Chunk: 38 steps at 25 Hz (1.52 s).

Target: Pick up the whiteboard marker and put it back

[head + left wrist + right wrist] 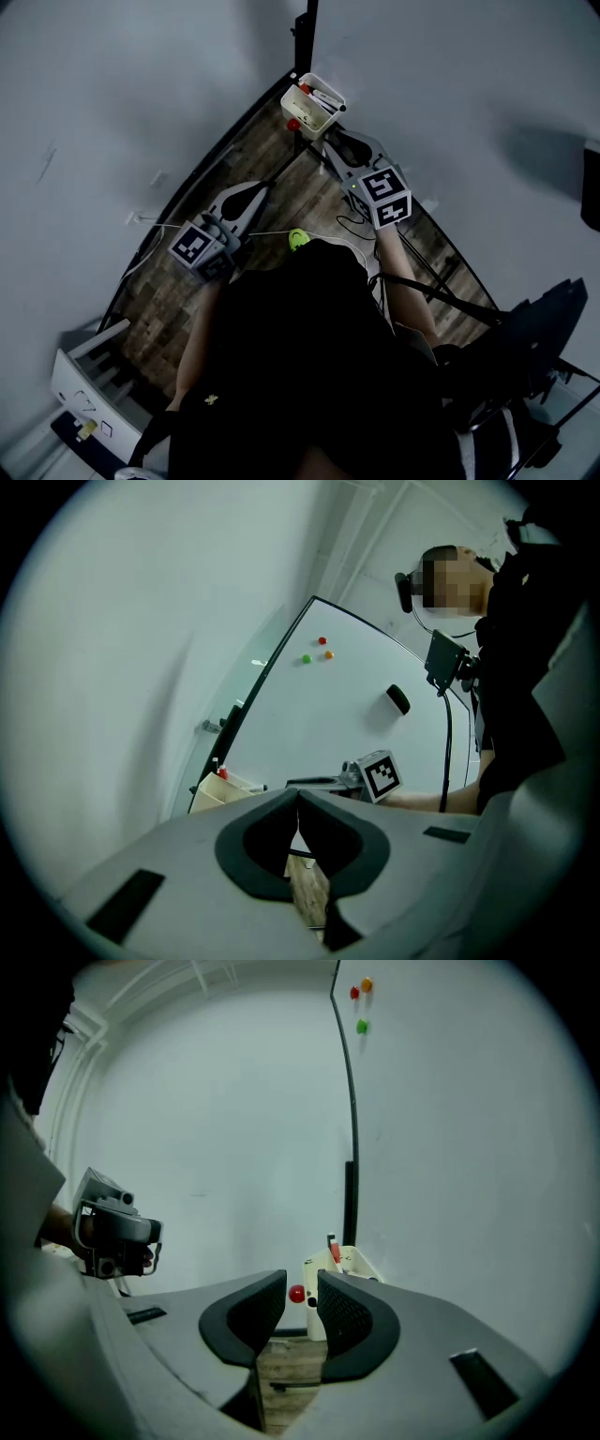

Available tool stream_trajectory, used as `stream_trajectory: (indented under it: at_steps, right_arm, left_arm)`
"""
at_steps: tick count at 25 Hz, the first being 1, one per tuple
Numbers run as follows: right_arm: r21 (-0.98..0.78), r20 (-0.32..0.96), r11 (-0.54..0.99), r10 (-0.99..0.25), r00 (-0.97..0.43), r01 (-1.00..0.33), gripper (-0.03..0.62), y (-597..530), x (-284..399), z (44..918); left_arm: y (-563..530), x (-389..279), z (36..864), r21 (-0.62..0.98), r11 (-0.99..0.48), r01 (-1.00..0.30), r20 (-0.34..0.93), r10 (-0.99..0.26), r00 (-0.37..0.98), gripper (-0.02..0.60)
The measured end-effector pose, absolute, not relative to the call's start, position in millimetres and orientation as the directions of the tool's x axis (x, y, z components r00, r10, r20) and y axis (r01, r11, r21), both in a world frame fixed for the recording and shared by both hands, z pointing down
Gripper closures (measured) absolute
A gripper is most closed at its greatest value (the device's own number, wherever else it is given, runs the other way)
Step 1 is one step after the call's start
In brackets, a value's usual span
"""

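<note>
Whiteboard [469, 1147] is straight ahead with a cream box [349, 1265] at its lower corner. The marker [334, 1249] stands in that box, and neither tool touches it. Right gripper [302, 1290] points at the box, jaws partly apart with nothing between them, while left gripper [298, 799] sits off to the side, jaws closed tip to tip on nothing. Reads as the reach-in for the pick: next, close on the box, straddle the marker's shaft and pinch clear of the box wall.
</note>
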State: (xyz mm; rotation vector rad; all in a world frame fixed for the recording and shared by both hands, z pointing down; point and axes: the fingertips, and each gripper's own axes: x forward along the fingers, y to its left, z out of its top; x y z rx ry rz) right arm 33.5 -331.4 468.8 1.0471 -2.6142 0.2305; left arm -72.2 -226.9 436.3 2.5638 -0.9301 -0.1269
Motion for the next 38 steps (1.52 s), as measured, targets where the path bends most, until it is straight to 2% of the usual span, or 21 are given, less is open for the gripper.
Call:
stream_trajectory:
  at_steps: [2,4,6,15,18,25,31,33,38]
  right_arm:
    - [-0.019,0.354,0.710,-0.654,-0.668,-0.704,0.501,-349,36,477]
    - [-0.003,0.366,0.700,-0.664,-0.652,-0.714,0.444,-362,38,482]
    - [0.009,0.377,0.690,-0.673,-0.637,-0.724,0.418,-368,39,482]
    - [0.030,0.400,0.678,-0.682,-0.612,-0.735,0.416,-389,44,486]
    - [0.030,0.411,0.668,-0.686,-0.601,-0.743,0.378,-397,45,489]
    - [0.026,0.440,0.659,-0.682,-0.583,-0.752,0.376,-406,41,500]
    - [0.047,0.435,0.600,-0.732,-0.524,-0.799,0.413,-414,46,498]
    - [0.057,0.434,0.583,-0.745,-0.506,-0.810,0.448,-416,49,500]
    - [0.080,0.433,0.578,-0.754,-0.494,-0.812,0.461,-417,48,503]
  left_arm:
    - [-239,-72,443,0.414,-0.684,-0.600,0.058,-0.638,0.768,0.583]
    - [-247,-73,445,0.419,-0.675,-0.607,0.060,-0.646,0.761,0.583]
    - [-249,-73,442,0.421,-0.670,-0.611,0.055,-0.654,0.755,0.583]
    - [-257,-79,438,0.421,-0.645,-0.638,0.066,-0.680,0.731,0.583]
    - [-261,-81,440,0.419,-0.638,-0.646,0.079,-0.683,0.726,0.583]
    - [-269,-79,432,0.430,-0.630,-0.646,0.067,-0.692,0.719,0.583]
    - [-265,-79,429,0.439,-0.625,-0.645,0.071,-0.692,0.719,0.583]
    - [-265,-80,432,0.442,-0.624,-0.644,0.074,-0.690,0.720,0.583]
    - [-265,-80,437,0.446,-0.626,-0.640,0.076,-0.686,0.724,0.583]
